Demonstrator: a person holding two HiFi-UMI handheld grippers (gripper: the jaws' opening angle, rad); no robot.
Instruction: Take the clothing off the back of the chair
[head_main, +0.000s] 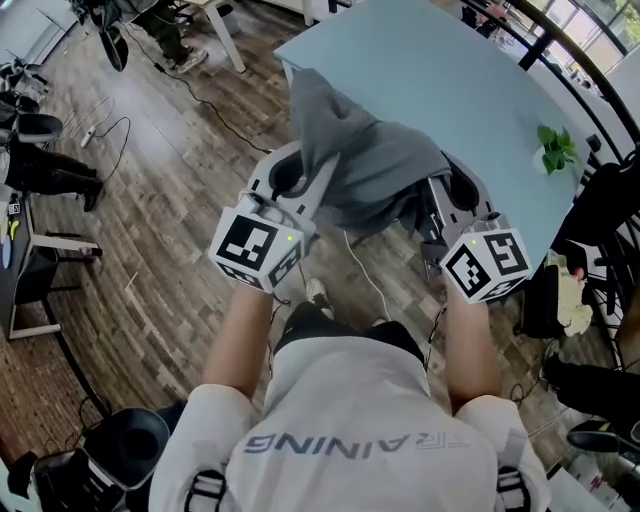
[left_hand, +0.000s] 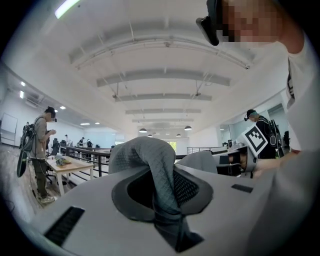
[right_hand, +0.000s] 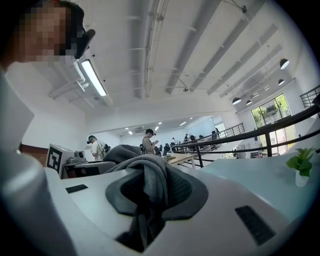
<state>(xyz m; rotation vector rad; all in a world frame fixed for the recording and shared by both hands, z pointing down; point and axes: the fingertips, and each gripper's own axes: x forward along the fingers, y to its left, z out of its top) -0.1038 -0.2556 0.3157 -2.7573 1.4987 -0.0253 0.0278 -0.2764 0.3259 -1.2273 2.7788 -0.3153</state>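
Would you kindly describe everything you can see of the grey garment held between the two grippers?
The grey garment is soft cloth, its weave showing a fine diamond texture up close. It hangs bunched and folded, slung loosely between the left gripper and the right gripper, whose jaws are each shut on a pinched fold. One end peaks up in front of the pale blue table; whether it touches the table is unclear.
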